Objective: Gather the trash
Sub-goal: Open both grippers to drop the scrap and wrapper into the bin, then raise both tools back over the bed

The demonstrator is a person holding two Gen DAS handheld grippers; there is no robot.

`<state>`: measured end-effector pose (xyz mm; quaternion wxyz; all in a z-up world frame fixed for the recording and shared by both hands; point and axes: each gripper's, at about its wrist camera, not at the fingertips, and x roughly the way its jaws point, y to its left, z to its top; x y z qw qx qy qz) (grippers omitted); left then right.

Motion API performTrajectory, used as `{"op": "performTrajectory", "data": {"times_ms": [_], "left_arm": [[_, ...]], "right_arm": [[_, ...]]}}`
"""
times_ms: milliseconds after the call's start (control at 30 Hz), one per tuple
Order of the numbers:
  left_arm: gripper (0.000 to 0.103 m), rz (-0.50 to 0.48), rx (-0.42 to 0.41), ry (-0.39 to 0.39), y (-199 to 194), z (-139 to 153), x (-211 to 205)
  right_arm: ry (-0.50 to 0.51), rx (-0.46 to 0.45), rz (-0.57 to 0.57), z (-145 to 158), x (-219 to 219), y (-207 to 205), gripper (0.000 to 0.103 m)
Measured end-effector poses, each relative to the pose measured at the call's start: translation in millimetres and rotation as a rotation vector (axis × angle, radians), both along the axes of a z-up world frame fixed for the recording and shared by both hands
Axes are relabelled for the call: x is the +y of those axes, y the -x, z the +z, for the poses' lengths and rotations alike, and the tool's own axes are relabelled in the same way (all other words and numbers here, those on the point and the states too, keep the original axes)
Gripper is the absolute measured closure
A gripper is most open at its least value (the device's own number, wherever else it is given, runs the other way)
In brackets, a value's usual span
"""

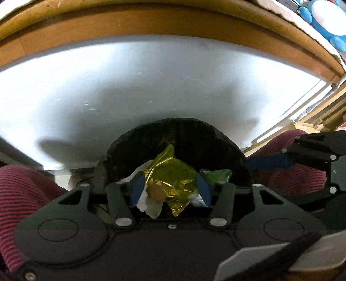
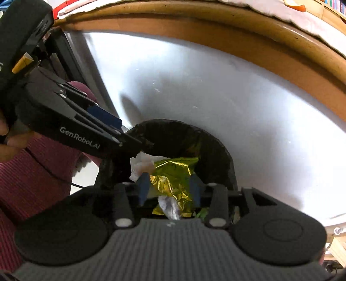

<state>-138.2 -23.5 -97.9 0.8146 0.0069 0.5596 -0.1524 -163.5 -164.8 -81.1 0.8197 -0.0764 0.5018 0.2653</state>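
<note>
We look down along our two hand-held grippers into a round black trash bin (image 1: 173,138) with a dark bag inside it. The bin stands by the edge of a white desk (image 1: 129,86) with a brown wooden rim.

Our left hand-held gripper (image 1: 170,186) hangs over the mouth of the bin. Its two blue pads (image 1: 137,187) stand about half open. Between them we see a crumpled shiny gold foil wrapper (image 1: 170,177). It lies in the bin on top of the other trash. We cannot tell for sure if the pads touch the foil, but they do not look like they squeeze it.

Beside the gold foil there is some crumpled white paper (image 1: 149,205) and a bit of green plastic wrap (image 1: 218,175). They are in the bin too.

Our right hand-held gripper (image 2: 169,188) also points down into the bin, just beside the left one. Its blue pads (image 2: 143,187) are about half open as well. The gold foil wrapper (image 2: 173,173) shows between them, with white paper (image 2: 140,164) next to it. The pads do not seem to press on anything.

On both sides we see red and black striped cloth (image 1: 19,194) on a person's legs. A blue and white soft toy (image 1: 322,19) sits far off in the top corner.
</note>
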Motion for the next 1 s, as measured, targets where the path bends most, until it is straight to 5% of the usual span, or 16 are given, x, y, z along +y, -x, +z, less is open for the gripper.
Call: {"op": "performTrajectory", "data": {"times_ms": [333,567,667,867,1000], "left_arm": [[0.042,0.011,-0.02,-0.016,-2,5,0],[0.037,-0.003,-0.105,0.047,2,40,5],[0.032,-0.015,-0.194,0.082,2,69,11],[0.015,0.061,-0.541,0.111,1,135,33],[0.014,0.121,-0.641,0.084,-26,165,44]], "right_arm": [[-0.009,-0.019,-0.022,6,-2,0,0.039],[-0.058,-0.083,-0.022,35,-8,-2,0.036],[-0.101,-0.158,-0.02,58,-15,-5,0.031],[-0.197,-0.332,-0.084,106,-35,-28,0.025],[-0.157,-0.459,-0.152,128,-45,-58,0.021]]}}
